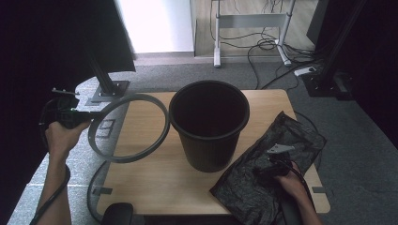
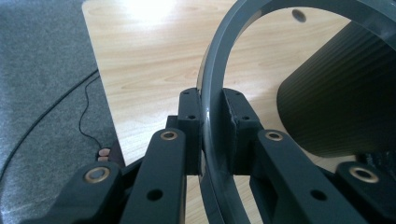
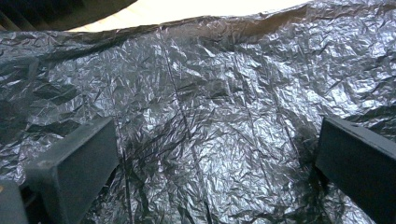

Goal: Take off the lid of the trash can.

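Observation:
A black ribbed waste bin stands upright in the middle of the wooden table. My left gripper is shut on a grey plastic ring, held over the table's left part, just left of the bin. In the left gripper view the pads clamp the ring's band, with the bin's wall at the right. A crumpled black plastic bag lies flat at the table's right front. My right gripper hovers low over the bag, jaws wide apart with nothing pinched between them.
Grey carpet surrounds the table. A black stand foot sits behind the table's left corner, and cables trail by a white frame at the back. A dark round object sits at the front left edge.

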Motion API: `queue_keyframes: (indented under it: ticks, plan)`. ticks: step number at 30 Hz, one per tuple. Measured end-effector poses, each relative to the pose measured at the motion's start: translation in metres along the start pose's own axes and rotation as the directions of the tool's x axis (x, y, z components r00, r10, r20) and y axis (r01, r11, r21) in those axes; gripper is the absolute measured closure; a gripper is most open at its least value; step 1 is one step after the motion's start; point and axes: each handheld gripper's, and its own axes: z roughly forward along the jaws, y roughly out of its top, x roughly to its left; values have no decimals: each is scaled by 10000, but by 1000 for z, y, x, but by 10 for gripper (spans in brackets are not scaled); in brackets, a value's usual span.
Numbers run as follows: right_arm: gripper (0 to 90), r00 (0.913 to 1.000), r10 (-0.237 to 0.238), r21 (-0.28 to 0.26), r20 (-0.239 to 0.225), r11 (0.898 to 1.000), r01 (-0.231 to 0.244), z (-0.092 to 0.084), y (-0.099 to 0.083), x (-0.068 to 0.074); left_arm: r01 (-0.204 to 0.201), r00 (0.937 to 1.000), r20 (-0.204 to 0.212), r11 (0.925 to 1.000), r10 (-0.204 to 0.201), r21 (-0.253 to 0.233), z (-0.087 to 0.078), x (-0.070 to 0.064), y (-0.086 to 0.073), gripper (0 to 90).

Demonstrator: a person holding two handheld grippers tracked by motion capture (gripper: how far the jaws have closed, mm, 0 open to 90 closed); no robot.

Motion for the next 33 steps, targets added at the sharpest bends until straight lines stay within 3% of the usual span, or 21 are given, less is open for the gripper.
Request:
queue_keyframes:
  ticks: [7,16,23,33]
  plan:
    - [0,10000,-7,4,-1,10000,7,0,0,0,20,9999,103,9998,-22,213,23,4,-14,789]
    - [0,10000,-5,3,-4,10000,5,0,0,0,-6,9999,157,9997,3,241,41,7,-27,789]
    - [0,10000,-3,-4,-2,10000,3,0,0,0,208,9993,319,9993,-218,320,63,13,-43,789]
    - [0,10000,-3,4,-5,10000,3,0,0,0,344,9992,208,9990,-350,299,87,21,-63,788]
